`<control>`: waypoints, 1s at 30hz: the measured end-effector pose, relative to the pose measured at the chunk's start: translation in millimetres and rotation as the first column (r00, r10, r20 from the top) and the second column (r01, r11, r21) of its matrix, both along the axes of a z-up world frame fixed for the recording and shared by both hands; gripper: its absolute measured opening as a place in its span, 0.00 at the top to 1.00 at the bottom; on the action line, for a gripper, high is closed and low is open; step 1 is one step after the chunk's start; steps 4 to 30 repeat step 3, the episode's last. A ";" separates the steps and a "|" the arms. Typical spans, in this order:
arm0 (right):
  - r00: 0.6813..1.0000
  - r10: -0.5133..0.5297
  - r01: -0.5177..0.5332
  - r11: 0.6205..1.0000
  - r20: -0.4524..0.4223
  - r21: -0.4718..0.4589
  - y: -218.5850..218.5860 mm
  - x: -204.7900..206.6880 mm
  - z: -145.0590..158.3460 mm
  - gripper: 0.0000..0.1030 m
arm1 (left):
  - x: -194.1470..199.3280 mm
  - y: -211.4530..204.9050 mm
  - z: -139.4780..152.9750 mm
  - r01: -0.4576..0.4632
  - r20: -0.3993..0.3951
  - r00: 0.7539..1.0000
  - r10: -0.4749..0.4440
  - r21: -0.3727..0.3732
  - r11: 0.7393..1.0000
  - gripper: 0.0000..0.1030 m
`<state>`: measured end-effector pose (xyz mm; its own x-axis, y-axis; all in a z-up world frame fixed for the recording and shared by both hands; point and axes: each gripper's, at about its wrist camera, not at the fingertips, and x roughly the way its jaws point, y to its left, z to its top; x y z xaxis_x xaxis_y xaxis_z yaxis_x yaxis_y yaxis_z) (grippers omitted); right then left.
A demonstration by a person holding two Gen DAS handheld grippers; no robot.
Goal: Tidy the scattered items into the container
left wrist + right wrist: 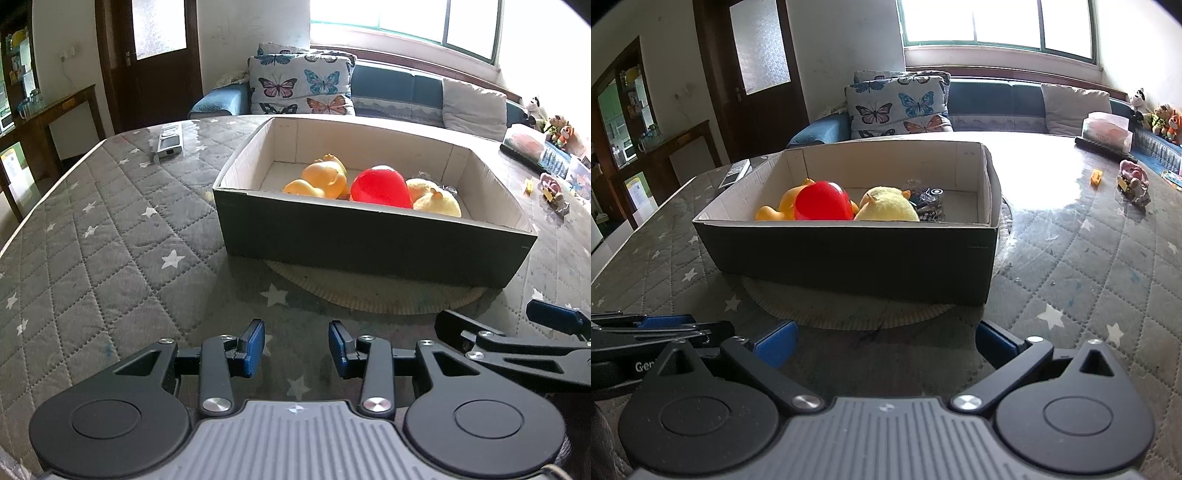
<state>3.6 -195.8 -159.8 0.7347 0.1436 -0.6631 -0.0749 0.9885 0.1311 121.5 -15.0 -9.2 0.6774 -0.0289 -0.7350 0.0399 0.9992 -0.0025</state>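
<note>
Butterfly cushions (301, 83) on blue sofa (993, 99); dark wooden door (155, 59).

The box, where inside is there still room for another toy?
Inside the cardboard box, the bare floor by the right wall, beyond the dark wrapped toy, is free. The left is crowded: orange duck, red ball, yellow plush.

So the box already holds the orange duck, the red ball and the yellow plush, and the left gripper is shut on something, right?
Not quite. The box does hold the orange duck, red ball and yellow plush, but the left gripper is open, with nothing between its fingers. The left wrist view shows it.
</note>
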 end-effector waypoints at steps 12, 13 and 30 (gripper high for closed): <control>1.000 -0.001 0.001 1.000 -0.002 -0.001 0.4 0.9 -0.6 0.00 | 1.4 0.0 0.7 -0.001 0.005 1.000 0.001 0.000 1.000 0.61; 1.000 -0.001 0.001 1.000 -0.002 -0.001 0.4 0.9 -0.6 0.00 | 1.4 0.0 0.7 -0.001 0.005 1.000 0.001 0.000 1.000 0.61; 1.000 -0.001 0.001 1.000 -0.002 -0.001 0.4 0.9 -0.6 0.00 | 1.4 0.0 0.7 -0.001 0.005 1.000 0.001 0.000 1.000 0.61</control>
